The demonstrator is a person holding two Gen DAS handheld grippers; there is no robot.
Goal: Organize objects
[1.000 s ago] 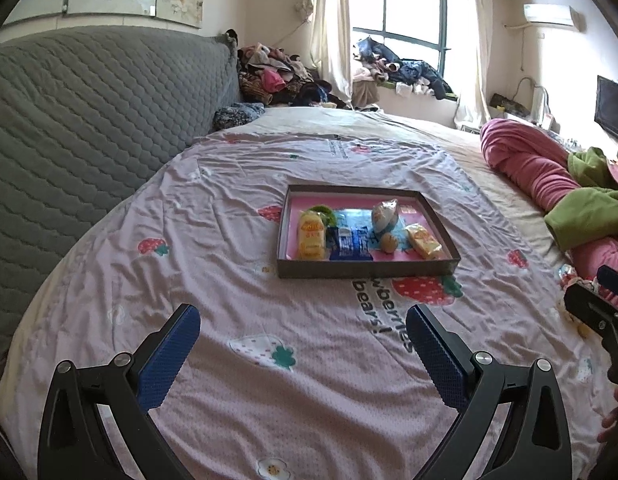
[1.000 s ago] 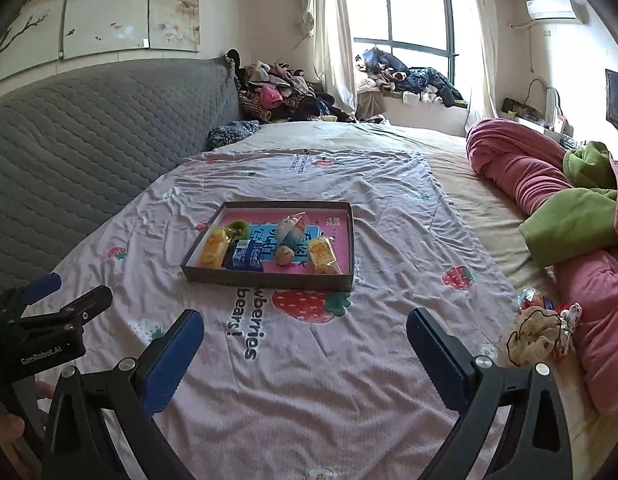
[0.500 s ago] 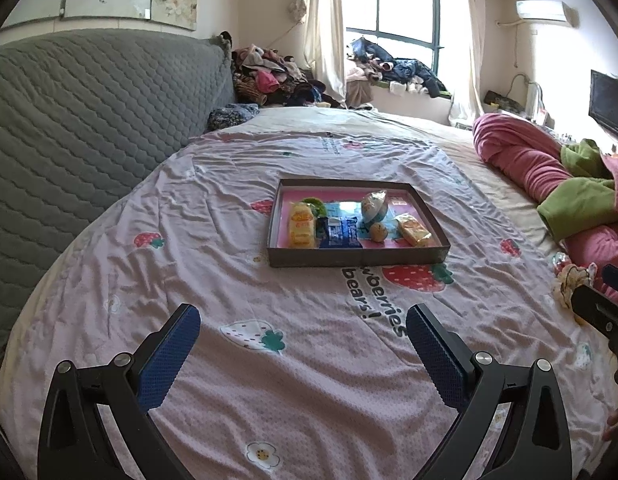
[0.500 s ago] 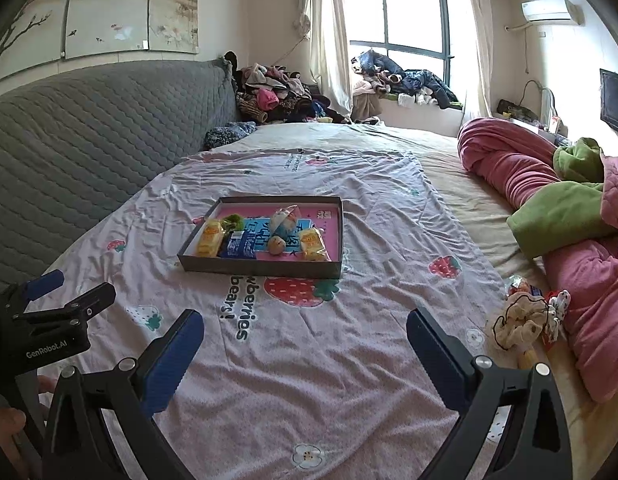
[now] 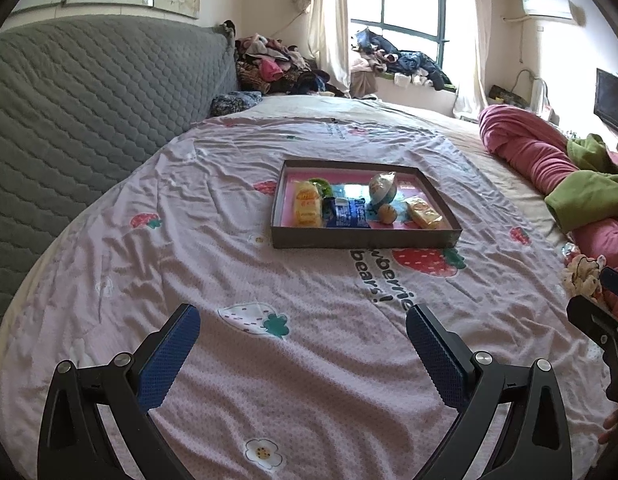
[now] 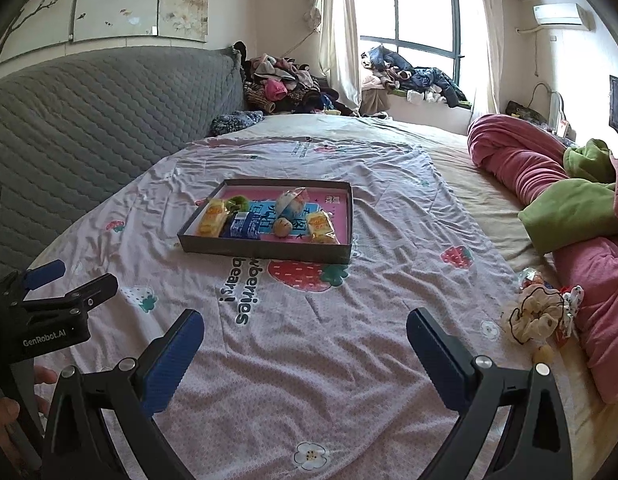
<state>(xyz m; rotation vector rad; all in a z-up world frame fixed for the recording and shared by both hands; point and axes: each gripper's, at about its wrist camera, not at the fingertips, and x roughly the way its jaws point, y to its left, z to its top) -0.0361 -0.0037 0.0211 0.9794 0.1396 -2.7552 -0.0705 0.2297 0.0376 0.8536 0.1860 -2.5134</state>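
Note:
A shallow dark tray (image 5: 361, 238) (image 6: 265, 249) with a pink floor lies on the strawberry-print bedsheet. Inside it are a yellow snack packet (image 5: 307, 208) (image 6: 212, 216), a blue packet (image 5: 347, 212) (image 6: 245, 226), a round wrapped toy (image 5: 383, 189) (image 6: 291, 202), a small brown ball (image 5: 387, 213) (image 6: 282, 226), a second yellow packet (image 5: 423, 212) (image 6: 323, 224) and something green (image 5: 323, 185). My left gripper (image 5: 303, 356) is open and empty, well short of the tray. My right gripper (image 6: 305, 360) is open and empty too, also on the near side of the tray.
A grey quilted headboard (image 5: 69, 100) runs along the left. Pink and green bedding (image 6: 549, 184) is heaped at the right, with a small pile of hair ties and trinkets (image 6: 541, 316) beside it. Clothes are piled by the window (image 6: 409, 76).
Both grippers have drawn back from the tray, which now looks smaller and farther away. Both stay open and empty.

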